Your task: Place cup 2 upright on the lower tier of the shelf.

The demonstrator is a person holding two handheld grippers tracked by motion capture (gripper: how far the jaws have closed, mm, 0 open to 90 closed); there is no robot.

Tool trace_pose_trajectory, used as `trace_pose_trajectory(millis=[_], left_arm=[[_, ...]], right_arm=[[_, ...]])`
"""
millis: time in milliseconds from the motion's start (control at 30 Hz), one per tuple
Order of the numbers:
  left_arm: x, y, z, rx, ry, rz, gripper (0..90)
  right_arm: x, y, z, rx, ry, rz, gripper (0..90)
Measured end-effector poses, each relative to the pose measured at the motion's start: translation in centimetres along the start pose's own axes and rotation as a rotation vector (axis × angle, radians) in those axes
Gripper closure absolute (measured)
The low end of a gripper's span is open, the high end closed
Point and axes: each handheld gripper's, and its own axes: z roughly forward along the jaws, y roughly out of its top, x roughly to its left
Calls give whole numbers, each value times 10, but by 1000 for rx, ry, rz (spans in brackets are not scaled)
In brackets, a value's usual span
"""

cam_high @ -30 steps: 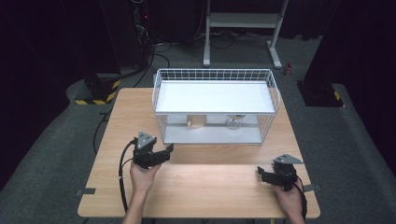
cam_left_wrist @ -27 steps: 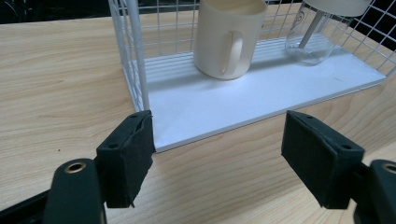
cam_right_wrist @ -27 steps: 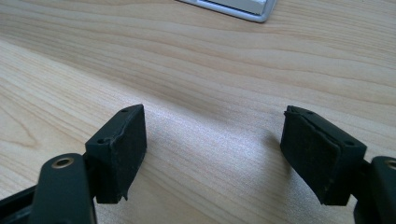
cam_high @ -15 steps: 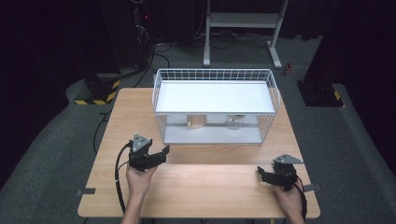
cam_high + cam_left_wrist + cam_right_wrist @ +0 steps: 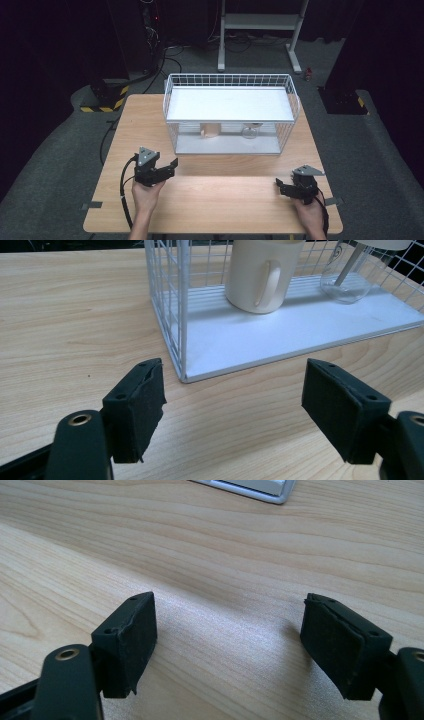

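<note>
A white wire rack with a flat white shelf stands at the back middle of the wooden table. Under the shelf sit a cream mug and a clear glass. My left gripper hovers open in front of the rack's near left corner, jaws pointing toward it. In the left gripper view my left gripper holds nothing, with the mug and the glass beyond. My right gripper rests open near the front right edge. In the right gripper view my right gripper has bare wood between its jaws.
The rack's white base plate lies flat on the table, its corner just ahead of the right gripper. A black cable loops from the left gripper over the front edge. Dark floor and a metal stand lie behind the table.
My left gripper has drifted a little to the left and back toward the table's front edge. The right gripper has stayed where it was.
</note>
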Motion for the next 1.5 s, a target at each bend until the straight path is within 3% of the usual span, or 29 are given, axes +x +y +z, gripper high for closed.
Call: trace_pose_trajectory(millis=[900, 1500], left_arm=[[10, -24, -4, 24, 24, -40, 253], [14, -39, -1, 63, 51, -42, 253]], right_arm=[[0, 0, 0, 0, 0, 0, 227], [0, 0, 0, 0, 0, 0, 227]])
